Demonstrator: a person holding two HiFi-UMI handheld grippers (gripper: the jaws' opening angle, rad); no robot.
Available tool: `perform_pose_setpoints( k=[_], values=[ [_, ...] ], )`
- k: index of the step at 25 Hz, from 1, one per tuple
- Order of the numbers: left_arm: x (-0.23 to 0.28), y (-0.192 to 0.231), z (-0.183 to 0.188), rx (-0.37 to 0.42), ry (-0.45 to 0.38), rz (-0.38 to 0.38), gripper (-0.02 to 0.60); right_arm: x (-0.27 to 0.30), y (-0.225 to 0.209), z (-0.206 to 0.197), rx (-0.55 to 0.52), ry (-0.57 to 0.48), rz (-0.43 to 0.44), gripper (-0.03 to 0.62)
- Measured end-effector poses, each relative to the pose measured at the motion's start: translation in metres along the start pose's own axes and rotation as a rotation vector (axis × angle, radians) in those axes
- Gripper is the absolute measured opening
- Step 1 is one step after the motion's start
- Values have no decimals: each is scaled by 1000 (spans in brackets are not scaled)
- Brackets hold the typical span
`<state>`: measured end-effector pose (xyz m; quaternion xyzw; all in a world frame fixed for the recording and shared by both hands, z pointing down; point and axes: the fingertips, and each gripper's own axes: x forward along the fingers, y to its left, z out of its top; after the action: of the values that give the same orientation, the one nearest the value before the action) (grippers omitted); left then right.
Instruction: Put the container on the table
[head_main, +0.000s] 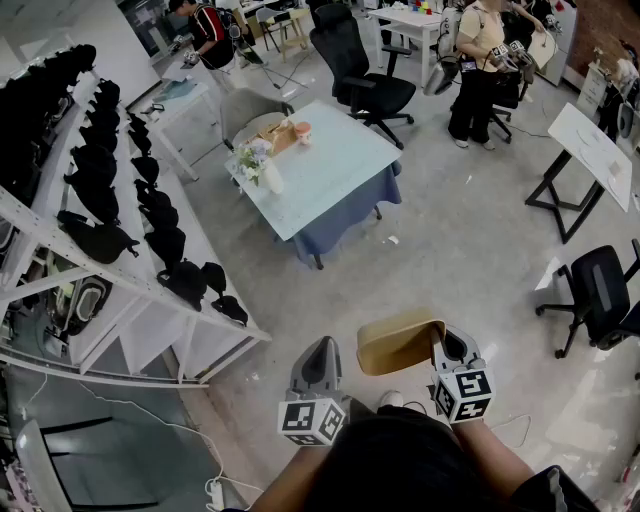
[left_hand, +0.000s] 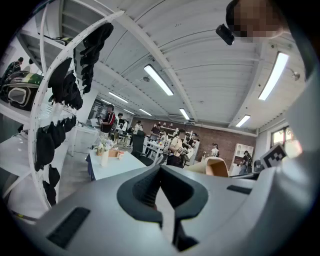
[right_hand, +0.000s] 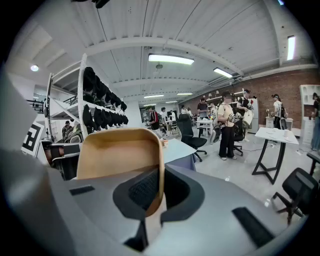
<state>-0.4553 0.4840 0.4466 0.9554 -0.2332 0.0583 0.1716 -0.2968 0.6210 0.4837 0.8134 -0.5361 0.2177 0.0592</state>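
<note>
One table (head_main: 345, 160) stands well ahead of both claws, and the tan container (head_main: 398, 345), pinched by a thin wall in the right gripper (head_main: 443, 347), may swivel or slip en route, the closed, empty left gripper (head_main: 321, 352) lending no support.

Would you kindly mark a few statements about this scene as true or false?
1. The right gripper is shut on the container. True.
2. The container already rests on the table. False: it is held in the air, well short of the table.
3. The left gripper holds a cup. False: its jaws are together, with nothing between them.
4. Flowers stand on the table. True.
</note>
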Motion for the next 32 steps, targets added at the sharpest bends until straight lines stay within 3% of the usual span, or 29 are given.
perform_pose_setpoints(
  k=[16,25,32],
  values=[
    [29,-48,-9,67,27,-47,6,-24,-57,-10,90,-37,-57,3],
    [111,-54,-9,68,63,-134,6,21,-104,2,111,-10,-119,3],
    [196,-41,16,74,56,-174,6,80,-140,34,112,19,-157,3]
  ],
)
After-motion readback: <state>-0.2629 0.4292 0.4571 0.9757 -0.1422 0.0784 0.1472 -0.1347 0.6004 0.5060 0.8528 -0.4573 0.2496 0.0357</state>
